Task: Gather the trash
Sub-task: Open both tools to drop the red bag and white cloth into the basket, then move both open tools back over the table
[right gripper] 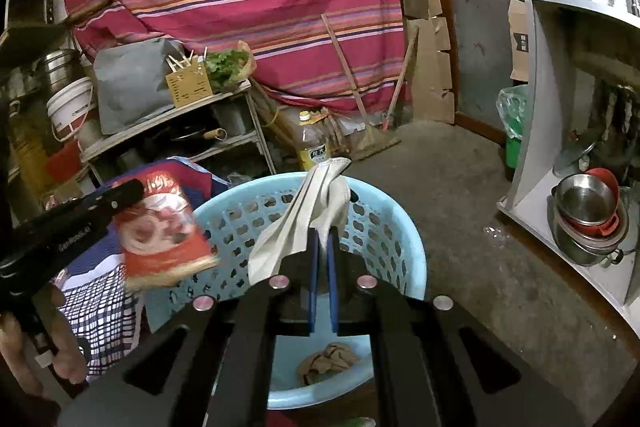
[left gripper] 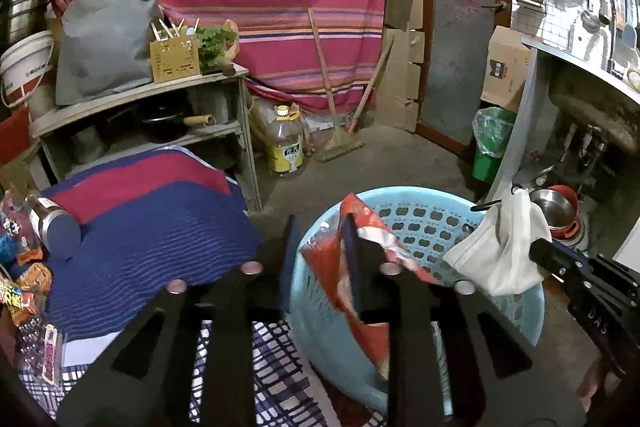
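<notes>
Left wrist view: left gripper (left gripper: 320, 223) over the near left rim of a pale blue perforated basket (left gripper: 424, 223), jaws parted with a clear gap between the pads. Red snack wrapper (left gripper: 324, 263) draped against the right-hand finger only, not pinched from both sides, hanging down across the basket's near wall. Further right, right gripper (left gripper: 540, 251) entering from the edge, white packet (left gripper: 500, 251) dangling from its tip above the basket's right rim.

Only here: blue and red striped cloth (left gripper: 152, 227) to the left of the basket, a metal flask (left gripper: 56, 223) lying on its far left corner, more bright snack packets (left gripper: 24, 291) heaped at the near left edge.

Right wrist view: right gripper (right gripper: 322, 231) clenched, blue pads nearly touching, gripping the white packet (right gripper: 288, 239) above the middle of the basket (right gripper: 384, 227). Left gripper (right gripper: 120, 193) seen side-on at the left, a hand (right gripper: 36, 347) around its grip. Red wrapper (right gripper: 164, 227) blurred just below that tip, over the basket's left rim.

Only here: the basket's floor, with one crumpled brown scrap (right gripper: 328, 357) lying in it.
</notes>
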The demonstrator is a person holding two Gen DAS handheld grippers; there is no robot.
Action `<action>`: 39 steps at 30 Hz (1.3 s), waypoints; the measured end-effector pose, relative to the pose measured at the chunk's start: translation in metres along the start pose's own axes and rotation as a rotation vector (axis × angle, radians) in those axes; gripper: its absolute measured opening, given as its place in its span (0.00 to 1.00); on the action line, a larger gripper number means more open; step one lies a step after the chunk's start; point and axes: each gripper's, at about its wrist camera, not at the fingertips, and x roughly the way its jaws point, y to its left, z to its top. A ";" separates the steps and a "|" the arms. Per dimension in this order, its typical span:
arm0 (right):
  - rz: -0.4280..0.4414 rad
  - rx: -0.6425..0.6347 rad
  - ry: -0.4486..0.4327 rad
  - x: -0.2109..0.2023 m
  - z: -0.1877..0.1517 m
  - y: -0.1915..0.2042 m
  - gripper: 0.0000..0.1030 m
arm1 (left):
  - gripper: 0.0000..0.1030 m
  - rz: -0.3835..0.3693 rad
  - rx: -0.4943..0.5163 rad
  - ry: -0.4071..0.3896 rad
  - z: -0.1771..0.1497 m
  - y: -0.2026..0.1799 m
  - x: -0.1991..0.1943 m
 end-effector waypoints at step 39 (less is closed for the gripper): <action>0.092 -0.181 -0.080 -0.026 -0.020 0.146 0.78 | 0.95 0.513 -0.194 -0.098 -0.074 0.240 -0.199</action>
